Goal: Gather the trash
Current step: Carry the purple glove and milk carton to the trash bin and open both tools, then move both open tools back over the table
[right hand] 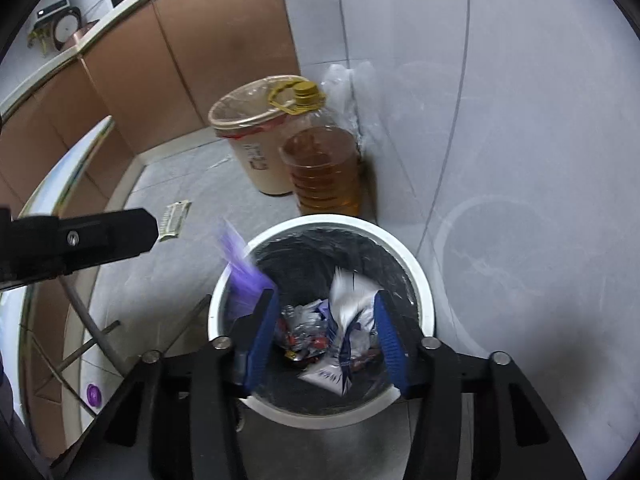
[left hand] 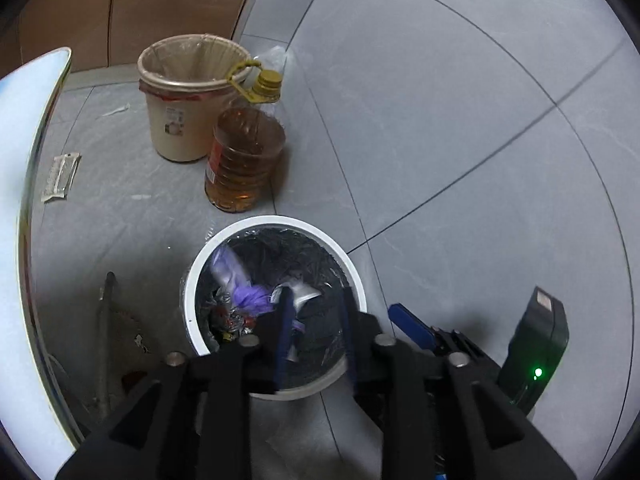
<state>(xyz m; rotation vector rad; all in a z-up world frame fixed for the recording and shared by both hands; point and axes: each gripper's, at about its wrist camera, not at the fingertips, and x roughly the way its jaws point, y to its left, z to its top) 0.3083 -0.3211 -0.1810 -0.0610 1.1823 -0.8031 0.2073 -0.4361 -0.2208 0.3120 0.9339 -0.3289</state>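
A white trash bin (left hand: pixel 280 222) with a black liner stands on the grey floor, right under both grippers. My left gripper (left hand: pixel 316 316) hangs over it, its blue fingers apart, with nothing pressed between them. Inside lie a purple wrapper (left hand: pixel 236 280), a silver packet (left hand: pixel 306 292) and crumpled foil. In the right wrist view the bin (right hand: pixel 332 220) fills the middle. My right gripper (right hand: pixel 326 332) is open above it. A blurred white-and-blue wrapper (right hand: pixel 352 308) is loose between its pads. A blurred purple wrapper (right hand: pixel 240 268) is at the bin's left rim.
Behind the bin stand a beige lined bucket (left hand: pixel 180 120) and a large oil bottle (left hand: pixel 244 160) with a yellow cap, by the tiled wall. A flat packet (left hand: pixel 60 176) lies on the floor. A glass table edge (left hand: pixel 24 200) and brown cabinets (right hand: pixel 180 48) are at the left.
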